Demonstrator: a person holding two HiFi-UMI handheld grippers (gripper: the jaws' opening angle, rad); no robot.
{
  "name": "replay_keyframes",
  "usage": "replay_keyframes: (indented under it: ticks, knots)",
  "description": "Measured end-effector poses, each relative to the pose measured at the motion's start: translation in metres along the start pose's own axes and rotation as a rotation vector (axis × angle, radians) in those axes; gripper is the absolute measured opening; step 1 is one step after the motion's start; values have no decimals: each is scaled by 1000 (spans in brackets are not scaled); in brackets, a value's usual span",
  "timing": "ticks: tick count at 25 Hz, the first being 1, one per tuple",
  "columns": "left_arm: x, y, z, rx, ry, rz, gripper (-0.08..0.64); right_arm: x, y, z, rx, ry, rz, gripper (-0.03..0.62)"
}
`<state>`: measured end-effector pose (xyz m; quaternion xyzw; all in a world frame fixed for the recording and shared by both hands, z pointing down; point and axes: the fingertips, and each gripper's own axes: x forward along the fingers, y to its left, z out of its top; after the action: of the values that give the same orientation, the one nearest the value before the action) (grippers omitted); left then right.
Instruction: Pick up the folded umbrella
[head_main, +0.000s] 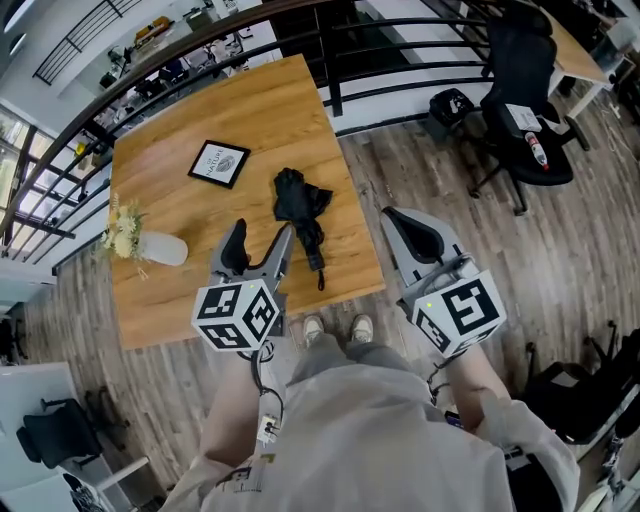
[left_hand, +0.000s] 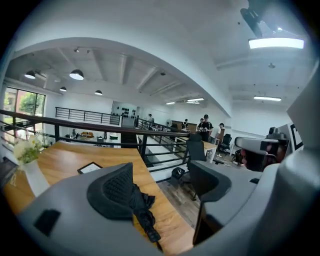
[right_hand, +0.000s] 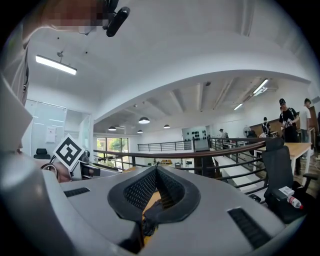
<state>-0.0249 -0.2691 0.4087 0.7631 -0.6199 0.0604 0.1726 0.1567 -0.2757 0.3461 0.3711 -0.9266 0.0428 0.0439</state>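
Observation:
The folded black umbrella (head_main: 300, 212) lies on the wooden table (head_main: 190, 110) near its front right corner, strap end toward me. My left gripper (head_main: 258, 246) hovers just short of it, slightly left, jaws open and empty. In the left gripper view the umbrella (left_hand: 143, 208) shows low between the jaws, partly hidden behind the left pad (left_hand: 114, 190). My right gripper (head_main: 402, 222) is held off the table's right edge over the floor, shut on nothing. In the right gripper view its jaw tips (right_hand: 155, 171) meet.
A black-framed card (head_main: 219, 163) lies mid-table and a white vase (head_main: 163, 249) with pale flowers lies at the left. A black railing (head_main: 400, 60) runs behind the table. An office chair (head_main: 525, 95) stands at the right. My shoes (head_main: 335, 328) are at the table's front edge.

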Motion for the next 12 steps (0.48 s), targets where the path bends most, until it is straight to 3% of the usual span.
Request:
replay_keyframes:
  ticks: [7,12]
  knots:
    - [66,15,-49,-54,125,-39,353,32,-13,-30,-2,77,-35,28]
    - [114,36,-94,-114,220,-28,353,54,-25,-63,9,148,-48,28]
